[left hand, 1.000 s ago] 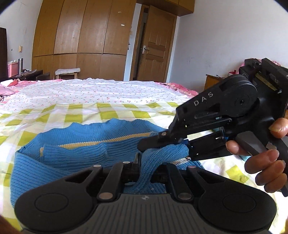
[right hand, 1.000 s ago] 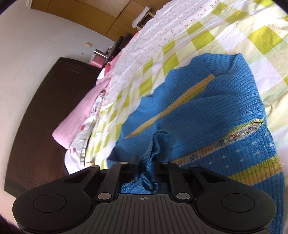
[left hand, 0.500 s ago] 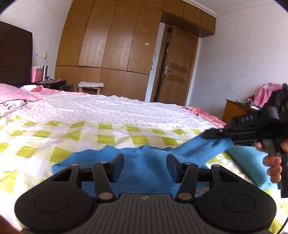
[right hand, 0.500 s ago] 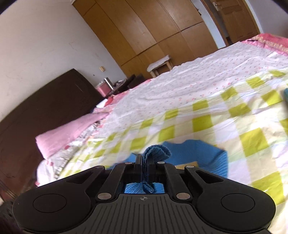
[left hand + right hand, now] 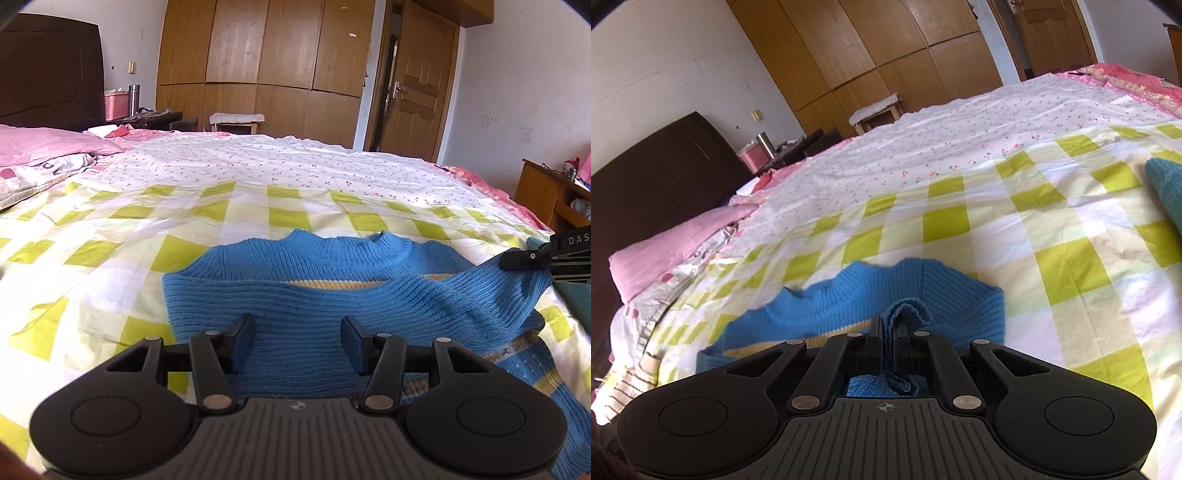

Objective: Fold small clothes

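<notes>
Item: blue knit sweater (image 5: 314,295), small, with a yellow band, lying on the green-checked bedsheet (image 5: 110,251) near the bed's near edge, collar toward the far edge.

Left tongs (image 5: 297,339): jaws standing apart, nothing between them, hovering over the sweater's body.

Right tongs (image 5: 888,341): pinched narrow on a bunched fold of blue knit, apparently the sleeve (image 5: 498,291), which is lifted and drawn out toward the bed's right edge.

Other: teal cloth (image 5: 1167,184) near the right edge; pink pillow (image 5: 48,144) by the headboard.

Progress: early. One sleeve in hand, not yet laid over; body not yet folded into a compact shape.
</notes>
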Demonstrator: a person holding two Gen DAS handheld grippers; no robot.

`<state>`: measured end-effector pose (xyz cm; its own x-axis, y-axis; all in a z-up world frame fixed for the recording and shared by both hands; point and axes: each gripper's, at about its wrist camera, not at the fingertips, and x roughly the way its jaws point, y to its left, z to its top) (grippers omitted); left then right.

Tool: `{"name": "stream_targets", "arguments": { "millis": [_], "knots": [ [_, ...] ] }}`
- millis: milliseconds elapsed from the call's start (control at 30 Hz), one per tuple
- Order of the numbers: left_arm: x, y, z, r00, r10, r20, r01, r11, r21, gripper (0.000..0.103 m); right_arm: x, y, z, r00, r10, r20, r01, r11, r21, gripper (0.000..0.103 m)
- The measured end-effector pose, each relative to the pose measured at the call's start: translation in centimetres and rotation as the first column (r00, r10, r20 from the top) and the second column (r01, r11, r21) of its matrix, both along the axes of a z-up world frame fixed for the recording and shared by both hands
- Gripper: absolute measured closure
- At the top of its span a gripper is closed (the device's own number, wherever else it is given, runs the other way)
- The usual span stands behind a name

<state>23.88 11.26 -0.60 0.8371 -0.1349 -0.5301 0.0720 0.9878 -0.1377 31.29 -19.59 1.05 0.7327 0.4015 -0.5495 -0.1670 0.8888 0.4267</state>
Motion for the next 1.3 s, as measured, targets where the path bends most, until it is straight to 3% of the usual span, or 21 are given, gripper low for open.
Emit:
{"name": "stream_targets", "arguments": {
  "millis": [67, 200, 400, 533, 667, 767, 933, 1167, 1300],
  "knots": [
    [0.2, 0.0, -0.1, 1.0, 0.011, -0.007, -0.011, 1.0, 0.021, 0.047, 0.1, 0.3, -0.2, 1.0, -0.02, -0.005, 0.02, 0.999, -0.045, 0.096],
    [0.3, 0.1, -0.5, 0.999, 0.018, -0.044, -0.016, 0.999, 0.045, 0.047, 0.6, 1.4, -2.4, 0.998, -0.025, -0.063, 0.009, 0.97, -0.242, 0.091],
    [-1.7, 0.7, 0.7, 1.0, 0.007, 0.016, -0.008, 0.999, 0.042, 0.047, -1.4, 1.1, -0.8, 0.999, -0.05, 0.014, 0.052, 0.964, -0.261, 0.087],
    [-1.8, 1.1, 0.6, 1.0, 0.015, 0.01, -0.016, 0.998, 0.062, 0.047, -3.2, 2.0, -0.1, 0.999, 0.032, 0.041, -0.02, 0.963, -0.269, 0.085],
    [-0.9, 1.6, -0.5, 0.997, 0.045, -0.069, -0.043, 0.999, 0.034, 0.047, -2.7, 3.0, -1.9, 0.998, 0.046, -0.034, -0.054, 0.944, -0.326, 0.085],
    [-0.9, 1.5, -0.5, 0.997, 0.043, -0.071, -0.04, 0.998, 0.047, 0.047, -2.2, 2.8, -2.5, 0.999, 0.026, -0.043, -0.038, 0.944, -0.327, 0.085],
    [-1.9, 1.4, 0.4, 0.998, 0.028, -0.048, -0.026, 0.999, 0.045, 0.047, -3.4, 1.8, -0.9, 0.999, 0.014, -0.033, -0.023, 0.954, -0.297, 0.085],
    [-6.0, 2.0, 1.1, 0.998, 0.006, -0.063, -0.004, 1.0, 0.026, 0.047, -8.8, -0.1, -0.6, 0.992, 0.054, -0.112, -0.083, 0.96, -0.267, 0.084],
    [-9.9, 2.2, 1.5, 0.996, -0.006, -0.084, 0.008, 1.0, 0.024, 0.047, -13.8, -1.1, -0.7, 0.985, 0.067, -0.16, -0.108, 0.959, -0.263, 0.084]
  ]
}}
